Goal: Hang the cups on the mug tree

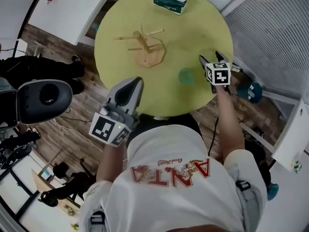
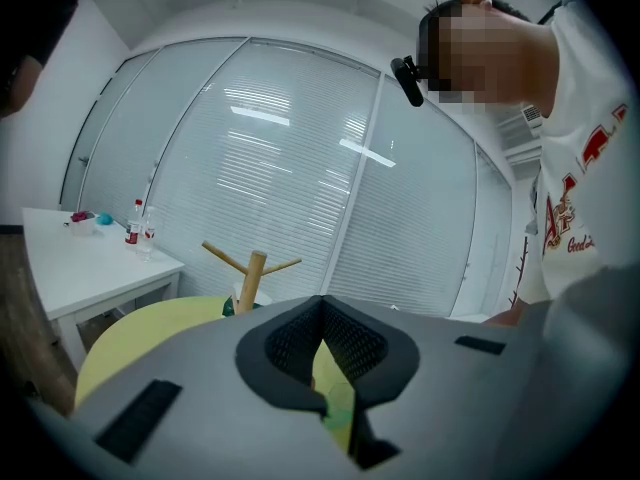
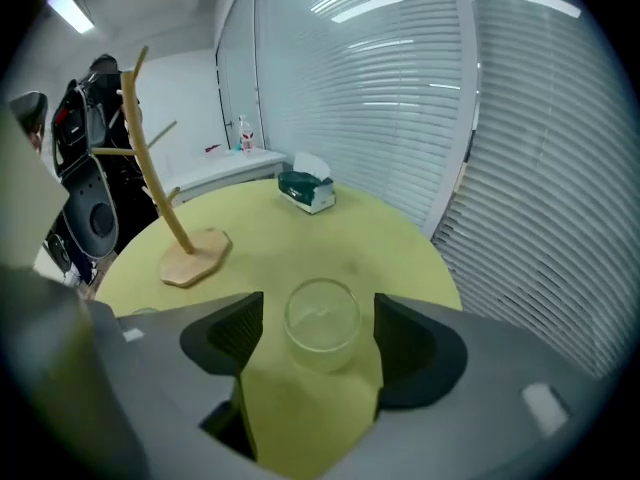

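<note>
1. While the right tongs (image 3: 318, 306) stand wide around the clear cup (image 3: 322, 328) on the bench (image 3: 330, 233), with the pads not touching it, centre them on the glass before squeezing.
2. Close gently and low on the wall, since smooth glass probably slips.
3. Left tongs (image 2: 322, 313) are pinched narrow and empty, apart from the bare mug tree (image 3: 195, 258). A green cup (image 1: 186, 76) waits nearby.

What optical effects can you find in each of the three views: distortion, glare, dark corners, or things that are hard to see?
Head view: wide-angle, the round table looks stretched, lighting even. Left gripper view: fisheye with dark corners, blinds bowed, lights mirrored as bright streaks. Right gripper view: same bowing, bright streaks up top, the clear cup faint against the yellow tabletop.
</note>
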